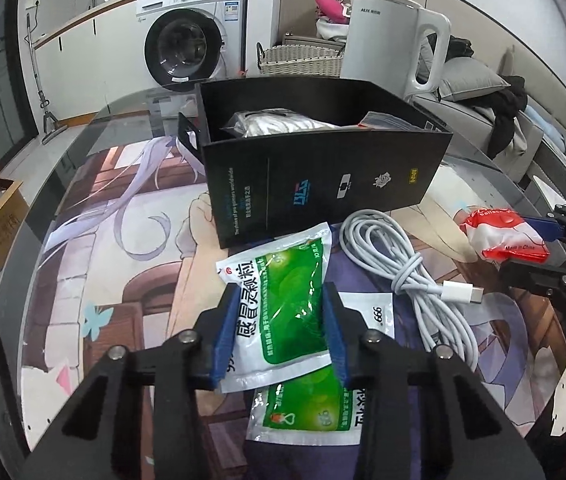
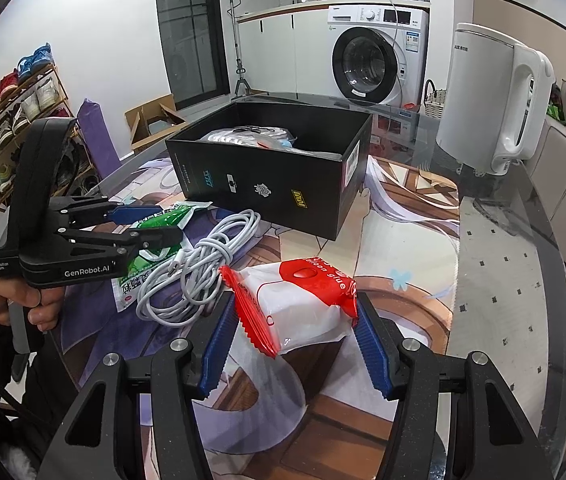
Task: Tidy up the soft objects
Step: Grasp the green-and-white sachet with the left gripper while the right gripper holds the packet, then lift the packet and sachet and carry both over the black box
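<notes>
My left gripper (image 1: pixel 281 322) is shut on a green and white medicine sachet (image 1: pixel 279 300), which lies over a second green sachet (image 1: pixel 303 408) on the table. My right gripper (image 2: pixel 295 334) is shut on a red and white plastic packet (image 2: pixel 303 304), seen in the left wrist view (image 1: pixel 503 236) at the right. An open black box (image 1: pixel 323 168) stands behind, with a silver bag (image 1: pixel 283 122) and other packets inside; it also shows in the right wrist view (image 2: pixel 271 168). In the right wrist view the left gripper (image 2: pixel 163 224) holds its sachet (image 2: pixel 159 216).
A coiled white charging cable (image 1: pixel 403 264) lies between the sachets and the red packet, also in the right wrist view (image 2: pixel 199 264). A white electric kettle (image 1: pixel 391 36) stands behind the box. The round glass table (image 2: pixel 503 260) carries an illustrated mat. A washing machine (image 1: pixel 187 40) is beyond.
</notes>
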A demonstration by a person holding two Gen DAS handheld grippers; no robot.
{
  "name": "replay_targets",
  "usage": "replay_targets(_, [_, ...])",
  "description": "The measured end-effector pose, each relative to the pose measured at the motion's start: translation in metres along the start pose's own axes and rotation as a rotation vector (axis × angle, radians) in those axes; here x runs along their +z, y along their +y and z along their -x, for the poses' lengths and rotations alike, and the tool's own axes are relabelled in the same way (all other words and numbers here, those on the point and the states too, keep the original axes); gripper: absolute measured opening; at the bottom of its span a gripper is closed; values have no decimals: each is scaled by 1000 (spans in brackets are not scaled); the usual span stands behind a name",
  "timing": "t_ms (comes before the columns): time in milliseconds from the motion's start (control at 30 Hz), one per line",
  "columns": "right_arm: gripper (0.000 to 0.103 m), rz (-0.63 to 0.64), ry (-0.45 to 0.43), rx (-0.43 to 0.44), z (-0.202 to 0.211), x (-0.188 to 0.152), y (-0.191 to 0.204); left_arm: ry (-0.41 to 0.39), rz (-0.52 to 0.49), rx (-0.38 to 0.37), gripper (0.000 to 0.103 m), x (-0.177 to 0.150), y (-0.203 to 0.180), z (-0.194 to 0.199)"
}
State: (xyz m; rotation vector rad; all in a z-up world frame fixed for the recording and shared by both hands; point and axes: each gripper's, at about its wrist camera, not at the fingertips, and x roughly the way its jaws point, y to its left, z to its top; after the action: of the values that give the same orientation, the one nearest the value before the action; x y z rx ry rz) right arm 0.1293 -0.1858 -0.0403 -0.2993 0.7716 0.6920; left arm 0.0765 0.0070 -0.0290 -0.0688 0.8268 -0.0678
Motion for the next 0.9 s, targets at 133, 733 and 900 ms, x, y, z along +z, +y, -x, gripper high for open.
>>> replay_targets(133, [58,1,-10,0,3,1,0,-32,4,-5,37,3,1,9])
replay_targets(733, [58,13,-118,1,22,9,6,-163,-5,-36,37,18,0,50])
replay_targets(900, [58,7,-139,-7,24,10,7,-175,-5,-42,37,19,-2,54])
